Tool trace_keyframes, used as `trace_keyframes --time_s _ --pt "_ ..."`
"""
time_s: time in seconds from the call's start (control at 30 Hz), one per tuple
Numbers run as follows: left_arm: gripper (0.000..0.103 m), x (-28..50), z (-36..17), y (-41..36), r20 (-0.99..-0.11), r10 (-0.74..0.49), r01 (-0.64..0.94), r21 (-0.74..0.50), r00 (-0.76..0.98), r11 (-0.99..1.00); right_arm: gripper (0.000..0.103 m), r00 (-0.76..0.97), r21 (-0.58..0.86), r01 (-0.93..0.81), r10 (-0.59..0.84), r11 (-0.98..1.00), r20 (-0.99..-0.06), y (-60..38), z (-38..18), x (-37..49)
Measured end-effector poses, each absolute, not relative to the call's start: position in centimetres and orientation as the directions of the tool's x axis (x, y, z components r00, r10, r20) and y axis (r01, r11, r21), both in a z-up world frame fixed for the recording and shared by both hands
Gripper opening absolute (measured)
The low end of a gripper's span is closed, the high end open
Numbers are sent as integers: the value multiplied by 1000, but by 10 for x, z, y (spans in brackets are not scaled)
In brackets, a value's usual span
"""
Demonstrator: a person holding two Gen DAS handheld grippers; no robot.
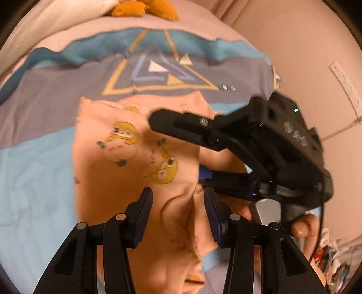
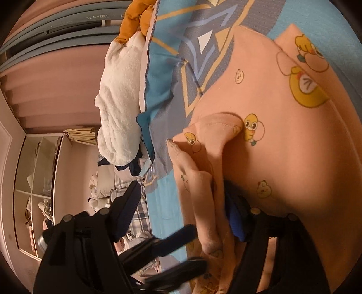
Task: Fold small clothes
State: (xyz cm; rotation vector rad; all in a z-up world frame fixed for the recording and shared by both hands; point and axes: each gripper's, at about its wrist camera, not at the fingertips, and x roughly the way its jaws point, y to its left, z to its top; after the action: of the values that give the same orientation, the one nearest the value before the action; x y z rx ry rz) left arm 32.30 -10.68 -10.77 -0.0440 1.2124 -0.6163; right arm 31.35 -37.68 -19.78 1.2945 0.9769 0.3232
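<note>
A small peach garment (image 1: 117,171) printed with yellow ducks lies spread on the blue and grey bedspread (image 1: 34,181). My left gripper (image 1: 178,194) hovers over its near part, open, with a raised crease of the cloth running below the gap between its pads. My right gripper (image 1: 176,145) comes in from the right at the garment's edge, jaws wide apart. In the right wrist view the garment (image 2: 282,140) has a folded-over sleeve (image 2: 199,162) hanging between the right gripper's (image 2: 181,212) fingers, resting against the blue pad (image 2: 236,224) only. The left gripper (image 2: 199,246) shows blurred below.
A white plush item (image 2: 120,101) and an orange one (image 1: 144,9) lie at the bed's far edge. Beyond it are a pile of clothes (image 2: 135,217), open shelves (image 2: 38,171) and a pink wall (image 1: 294,45). A person's fingers (image 1: 301,226) hold the right gripper's handle.
</note>
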Motion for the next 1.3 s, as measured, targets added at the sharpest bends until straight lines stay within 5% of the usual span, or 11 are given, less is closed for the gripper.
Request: trace_keyframes --time_s 0.13,0.3,0.37,0.7,0.87,1.0,1.2,1.3 --pt "45 310 -105 -72 -853 -464 391 -352 240 850 56 527 848 290 666 443 -528 -365 -195 323" --pt "45 294 -116 -18 -860 -448 309 -369 245 877 11 478 703 280 541 653 -692 -351 -194 332" --pt "45 293 -123 -1 -864 -442 270 -378 240 886 9 474 663 261 506 701 -721 -347 -189 337" --pt "45 298 -133 15 -841 -492 237 -443 223 865 8 561 422 55 321 905 -763 -363 -92 349" --pt "45 305 -133 -10 -826 -521 266 -464 214 845 11 497 334 190 203 923 -843 -414 -130 349" --pt "45 307 -125 -36 -809 -550 316 -476 209 821 19 451 431 261 286 864 -845 -442 -173 343" --pt "45 304 -117 -81 -797 -559 409 -443 228 798 30 592 335 287 109 897 -798 -454 -142 331" --pt "45 300 -119 -95 -799 -554 451 -416 234 790 29 647 360 172 170 917 -743 -443 -118 330"
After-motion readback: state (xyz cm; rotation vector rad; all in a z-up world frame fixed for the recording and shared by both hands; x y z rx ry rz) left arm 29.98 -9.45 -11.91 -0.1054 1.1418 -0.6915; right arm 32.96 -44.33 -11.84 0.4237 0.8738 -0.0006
